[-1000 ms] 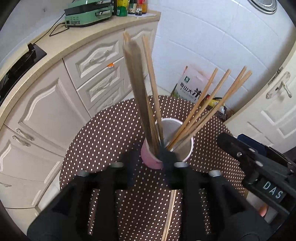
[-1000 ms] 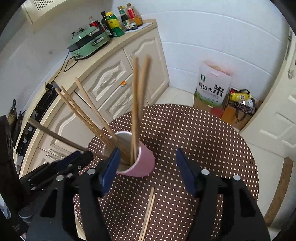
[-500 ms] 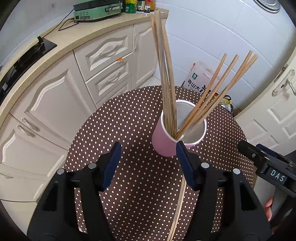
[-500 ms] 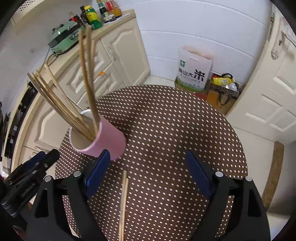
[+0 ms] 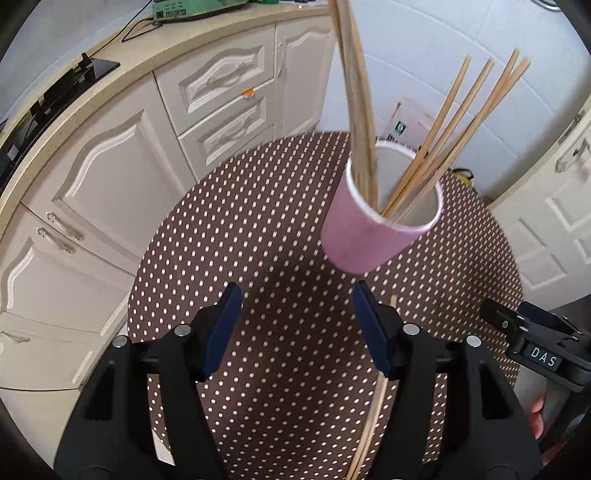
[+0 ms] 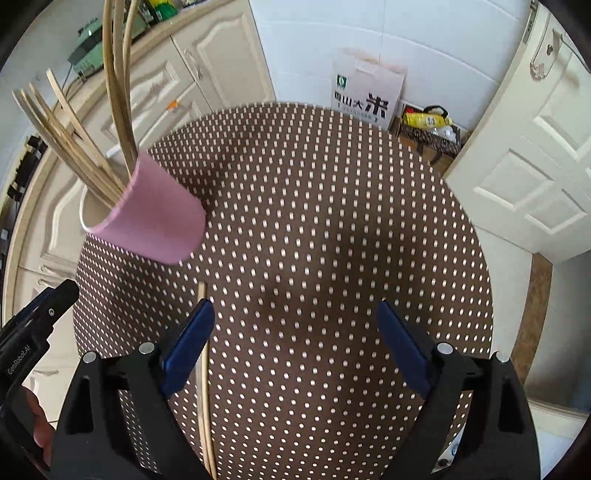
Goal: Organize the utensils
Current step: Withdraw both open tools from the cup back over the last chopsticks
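Note:
A pink cup [image 5: 369,236] [image 6: 155,218] stands on the brown polka-dot table [image 5: 258,240] [image 6: 332,184] with several wooden chopsticks [image 5: 443,140] [image 6: 74,147] upright in it. A loose pair of chopsticks [image 5: 380,387] [image 6: 203,369] lies flat on the cloth nearer me. My left gripper [image 5: 297,302] hovers open short of the cup, the loose pair running under its right finger. My right gripper [image 6: 295,314] points down at bare cloth right of the cup. Its jaws are opening, its pads touch nothing, and the loose pair lies beside its left finger.
Cream cabinets [image 5: 110,177] and a counter with a green appliance [image 5: 192,7] and a black hob [image 5: 55,92] curve behind the table. A paper bag [image 6: 365,92] and a yellow packet [image 6: 424,120] sit on the floor by a white door [image 6: 535,147].
Both grippers have sunk toward the table and drawn back from the cup, which now sits off to one side in each view. Both pairs of jaws have widened, the right pair most.

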`<action>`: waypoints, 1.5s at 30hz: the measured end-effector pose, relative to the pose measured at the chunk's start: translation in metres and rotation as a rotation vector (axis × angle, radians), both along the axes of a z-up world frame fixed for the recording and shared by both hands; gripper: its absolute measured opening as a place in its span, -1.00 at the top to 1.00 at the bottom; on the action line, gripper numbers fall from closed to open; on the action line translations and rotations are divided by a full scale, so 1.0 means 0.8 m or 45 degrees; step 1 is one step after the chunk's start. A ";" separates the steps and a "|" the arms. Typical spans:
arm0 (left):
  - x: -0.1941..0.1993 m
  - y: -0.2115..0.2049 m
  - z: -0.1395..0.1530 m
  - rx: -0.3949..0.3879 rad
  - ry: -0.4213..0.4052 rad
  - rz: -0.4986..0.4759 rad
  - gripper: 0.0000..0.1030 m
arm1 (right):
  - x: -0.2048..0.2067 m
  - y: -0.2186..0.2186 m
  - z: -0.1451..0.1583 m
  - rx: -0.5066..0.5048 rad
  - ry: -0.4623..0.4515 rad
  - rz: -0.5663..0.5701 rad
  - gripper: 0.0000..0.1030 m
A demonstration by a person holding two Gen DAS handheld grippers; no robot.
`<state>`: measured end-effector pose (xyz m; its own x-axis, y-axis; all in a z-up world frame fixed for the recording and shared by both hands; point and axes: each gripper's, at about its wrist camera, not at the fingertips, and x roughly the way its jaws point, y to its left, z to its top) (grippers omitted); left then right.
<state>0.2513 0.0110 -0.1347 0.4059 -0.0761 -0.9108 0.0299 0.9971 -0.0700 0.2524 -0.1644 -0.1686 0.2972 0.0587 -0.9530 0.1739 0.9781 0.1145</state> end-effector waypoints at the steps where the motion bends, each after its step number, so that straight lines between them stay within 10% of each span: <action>1: -0.003 0.001 -0.005 -0.001 0.012 0.002 -0.21 | -0.003 0.002 -0.005 0.000 0.015 0.005 -0.67; 45: -0.055 0.004 -0.072 0.129 0.169 -0.028 -0.27 | -0.038 0.126 -0.112 -0.080 0.235 0.288 -0.67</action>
<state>0.2070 0.0138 -0.1922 0.2808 0.0115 -0.9597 0.0491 0.9984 0.0263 0.2218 -0.0633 -0.2582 0.1044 0.0431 -0.9936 -0.0367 0.9985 0.0394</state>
